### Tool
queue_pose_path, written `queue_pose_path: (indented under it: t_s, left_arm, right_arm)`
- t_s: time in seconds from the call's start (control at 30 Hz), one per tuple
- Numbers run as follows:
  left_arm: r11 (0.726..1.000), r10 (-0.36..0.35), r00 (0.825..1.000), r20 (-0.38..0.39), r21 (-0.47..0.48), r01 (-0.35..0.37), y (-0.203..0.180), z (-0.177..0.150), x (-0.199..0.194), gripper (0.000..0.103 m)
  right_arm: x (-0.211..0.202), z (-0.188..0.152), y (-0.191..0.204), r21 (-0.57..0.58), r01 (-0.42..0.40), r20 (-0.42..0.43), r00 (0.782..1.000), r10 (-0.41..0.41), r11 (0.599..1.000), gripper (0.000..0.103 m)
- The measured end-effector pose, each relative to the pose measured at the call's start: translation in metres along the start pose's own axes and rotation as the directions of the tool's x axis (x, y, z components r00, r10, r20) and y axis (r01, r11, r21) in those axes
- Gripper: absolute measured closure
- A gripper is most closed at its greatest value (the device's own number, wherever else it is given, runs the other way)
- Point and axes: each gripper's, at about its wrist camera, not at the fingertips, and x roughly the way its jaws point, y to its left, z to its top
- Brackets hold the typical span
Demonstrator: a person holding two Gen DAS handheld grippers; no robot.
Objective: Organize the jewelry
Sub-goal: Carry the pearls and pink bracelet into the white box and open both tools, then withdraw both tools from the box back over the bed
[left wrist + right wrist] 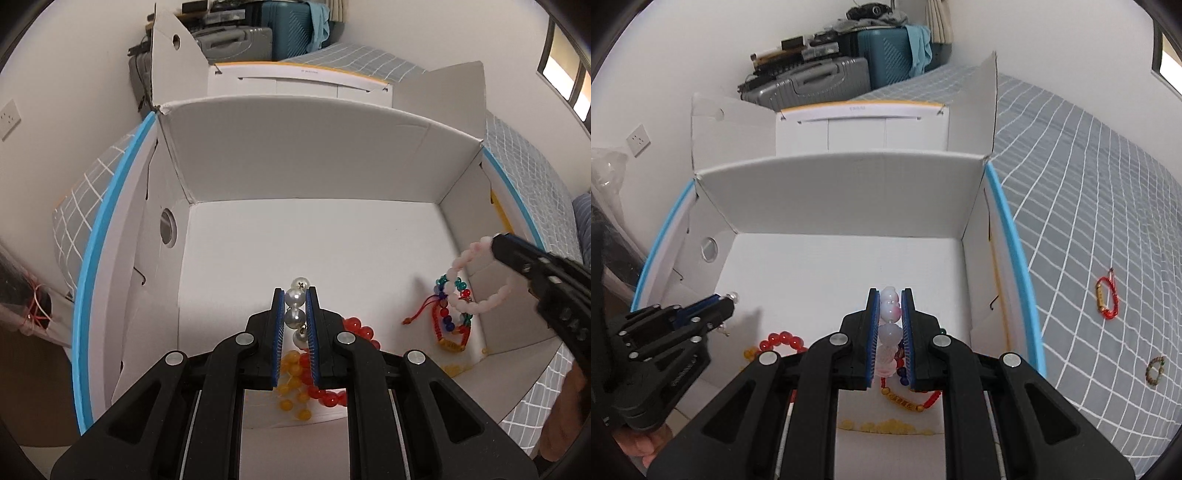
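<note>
My left gripper (295, 295) is shut on a pearl bracelet (296, 308) and holds it over the floor of an open white cardboard box (295, 240). My right gripper (890, 295) is shut on a pale pink bead bracelet (890, 325), also over the box; from the left wrist view the bracelet hangs as a loop (476, 280) from the right gripper's tip (496, 247). On the box floor lie a red bead bracelet (356, 328), a yellow bead bracelet (291, 402), and a multicoloured bead bracelet (452, 306) with a red cord bracelet (450, 341).
The box sits on a grey bed cover with a white grid (1089, 184). On the cover right of the box lie a red cord bracelet (1105, 299) and a small brown-green bead bracelet (1155, 371). Suitcases (827, 81) stand by the far wall.
</note>
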Motion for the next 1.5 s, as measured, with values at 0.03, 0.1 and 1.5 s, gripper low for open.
queue_pose_path:
  t_s: [0.03,0.1,1.5]
  left_arm:
    - [1.0,0.002,1.0,-0.001,0.004,-0.002,-0.001,0.0,0.0,0.092]
    - [1.0,0.009,1.0,0.001,0.011,-0.009,-0.002,-0.001,-0.001,0.092]
    - [0.909,-0.28,0.947,0.157,0.36,0.209,-0.278,0.031,-0.026,0.006]
  right_arm:
    - [0.003,-0.001,0.001,0.002,0.001,-0.008,1.0,-0.001,1.0,0.092]
    - [0.007,-0.001,0.001,0.003,0.001,-0.018,1.0,-0.001,1.0,0.092]
    - [-0.106,-0.093,-0.292,0.407,0.321,0.077,0.921,-0.383,0.855,0.008]
